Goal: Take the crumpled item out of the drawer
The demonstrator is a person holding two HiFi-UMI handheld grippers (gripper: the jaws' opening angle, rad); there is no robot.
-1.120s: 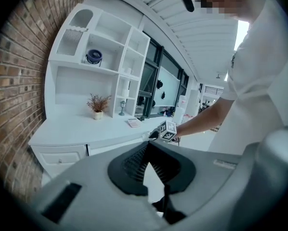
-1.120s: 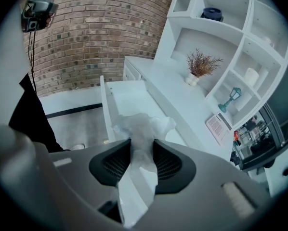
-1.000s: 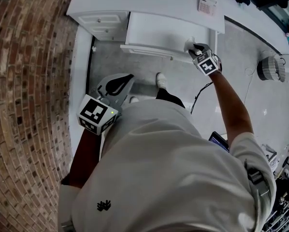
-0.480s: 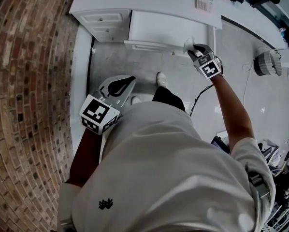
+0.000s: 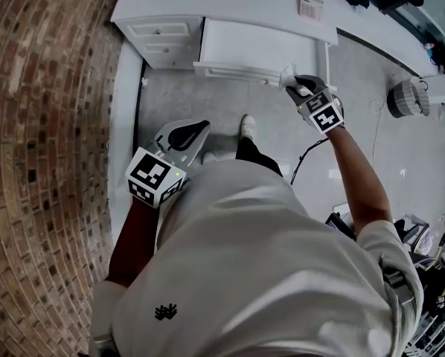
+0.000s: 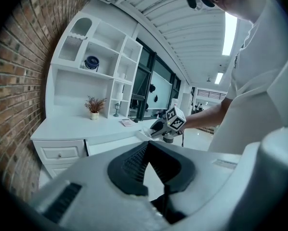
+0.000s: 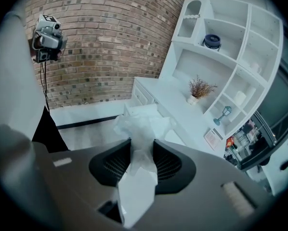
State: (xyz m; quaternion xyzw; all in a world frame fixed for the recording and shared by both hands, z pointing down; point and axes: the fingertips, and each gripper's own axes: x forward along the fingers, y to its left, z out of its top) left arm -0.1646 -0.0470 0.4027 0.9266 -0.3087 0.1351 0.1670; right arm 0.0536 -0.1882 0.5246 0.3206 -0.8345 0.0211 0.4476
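Crumpled item (image 7: pixel 143 129) pinched btwn right fingers (image 7: pixel 170 165); head view hides grip. Left fingers (image 6: pixel 134 166) together.

Crumpled item (image 7: pixel 139 129): tail hidden inside right gripper (image 7: pixel 142 146), at drawer (image 5: pixel 237 71) front.
Card (image 5: pixel 309 7) behind drawer: print too small to read.

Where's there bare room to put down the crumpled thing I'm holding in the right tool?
The countertop is bare from its brick-wall end up to the potted plant, and again between plant and small card. The open drawer looks bare too. Crowded: the shelf cubbies above, with a blue bowl and lamp ornament.
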